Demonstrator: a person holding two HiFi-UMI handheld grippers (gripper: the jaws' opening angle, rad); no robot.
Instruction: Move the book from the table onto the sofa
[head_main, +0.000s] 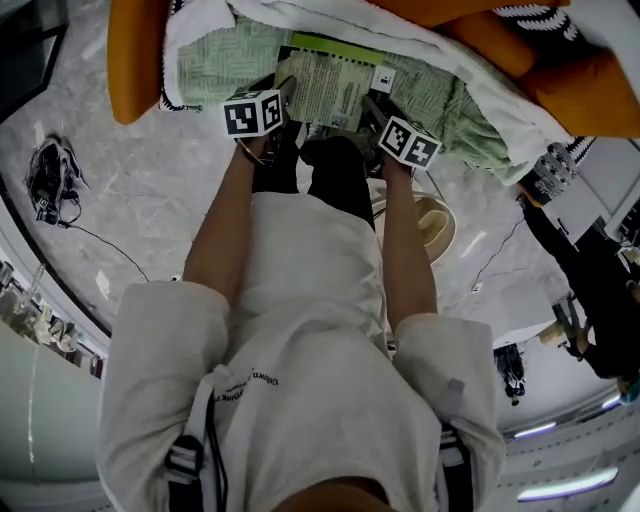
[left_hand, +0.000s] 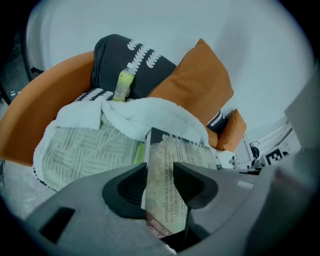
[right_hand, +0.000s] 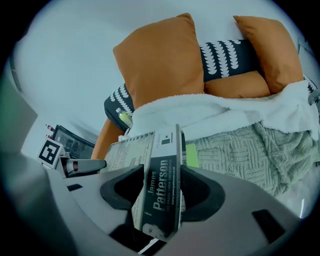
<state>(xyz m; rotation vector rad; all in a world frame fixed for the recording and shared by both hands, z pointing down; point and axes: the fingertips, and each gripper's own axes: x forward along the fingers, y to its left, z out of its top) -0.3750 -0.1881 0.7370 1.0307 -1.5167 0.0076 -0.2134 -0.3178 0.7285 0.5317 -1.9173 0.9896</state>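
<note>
Book (head_main: 335, 85): paperback, dark spine with "James Patterson" in white, pale printed cover facing up, green strip along its far edge. It sits roughly level. My left gripper (left_hand: 159, 182) pinches its left side and my right gripper (right_hand: 162, 187) pinches the spine side, with the jaws pressed on its faces.

Sofa (head_main: 135, 60): orange, rounded arm. The book is over its seat. I can't tell whether they touch.
</note>
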